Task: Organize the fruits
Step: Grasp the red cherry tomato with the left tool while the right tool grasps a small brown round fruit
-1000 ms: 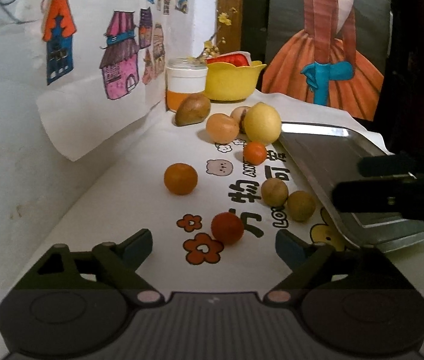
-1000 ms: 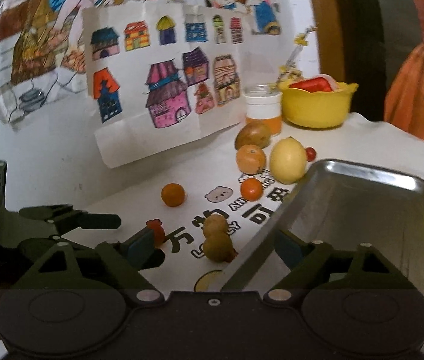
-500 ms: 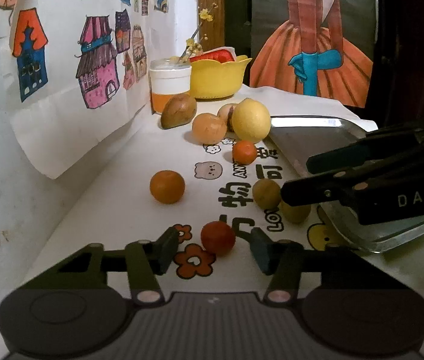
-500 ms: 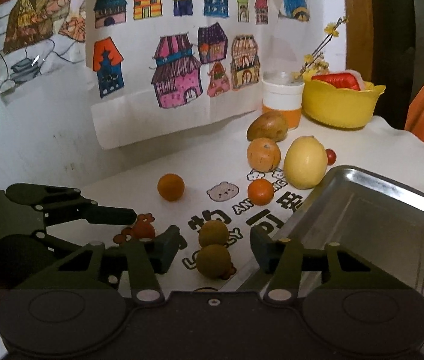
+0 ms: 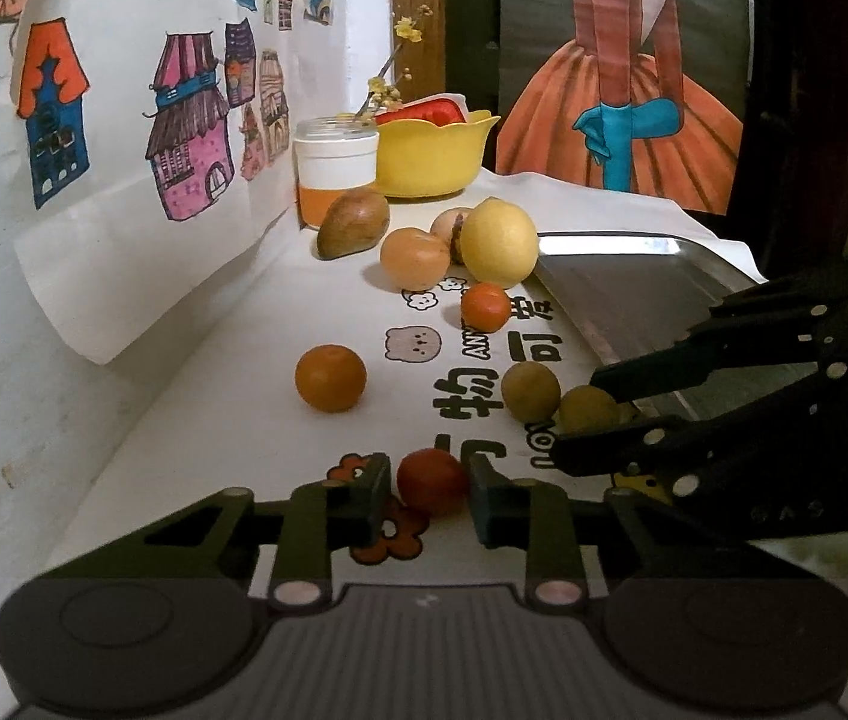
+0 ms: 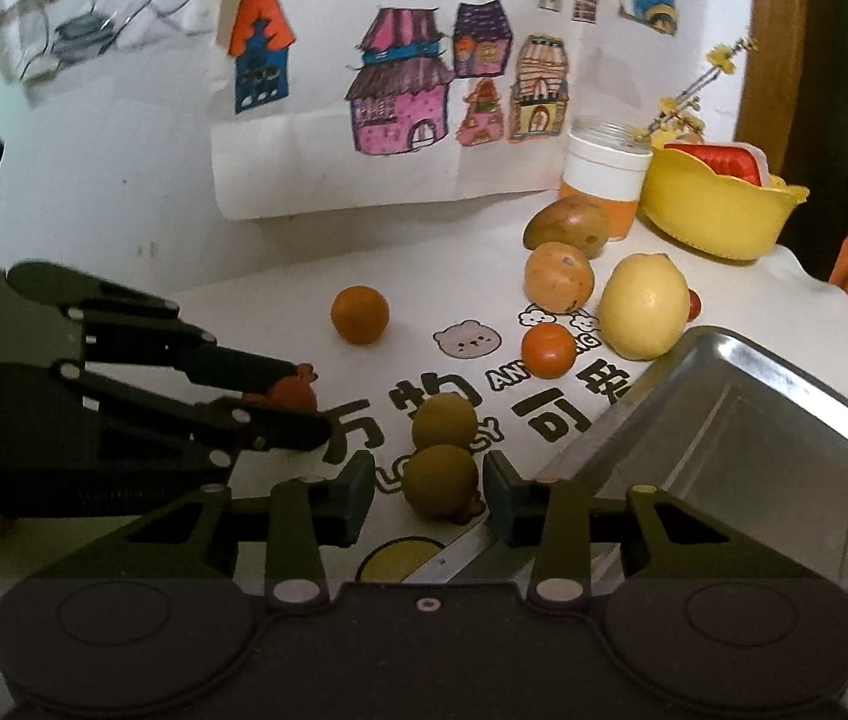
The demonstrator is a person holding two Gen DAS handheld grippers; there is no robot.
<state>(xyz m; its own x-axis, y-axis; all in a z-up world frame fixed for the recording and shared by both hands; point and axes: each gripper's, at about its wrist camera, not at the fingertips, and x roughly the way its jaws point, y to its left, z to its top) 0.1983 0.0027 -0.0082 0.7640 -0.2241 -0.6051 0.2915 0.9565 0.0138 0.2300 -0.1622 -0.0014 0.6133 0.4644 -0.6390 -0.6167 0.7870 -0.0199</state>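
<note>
A small red fruit [image 5: 431, 480] lies on the printed white cloth, and my left gripper [image 5: 428, 495] is shut on it, both pads against its sides. In the right wrist view that left gripper [image 6: 306, 399] comes in from the left with the red fruit [image 6: 291, 393] in its tips. Two olive-brown round fruits lie side by side. My right gripper [image 6: 428, 492] is open and straddles the nearer one [image 6: 442, 480], with a gap on its left side. The left wrist view shows the right gripper [image 5: 580, 420] around that fruit [image 5: 589, 411].
A steel tray [image 6: 724, 450] sits on the right of the cloth. Farther back lie an orange [image 5: 330, 378], a small orange fruit [image 5: 485, 307], a yellow lemon [image 5: 499, 249], a tan fruit [image 5: 414, 258] and a brown one [image 5: 353, 223]. A jar [image 5: 336, 171] and yellow bowl [image 5: 433, 156] stand by the wall.
Both grippers moved forward and narrowed. The left fingers closed in on the red fruit; the right fingers came around the nearer olive-brown fruit, away from the tray.
</note>
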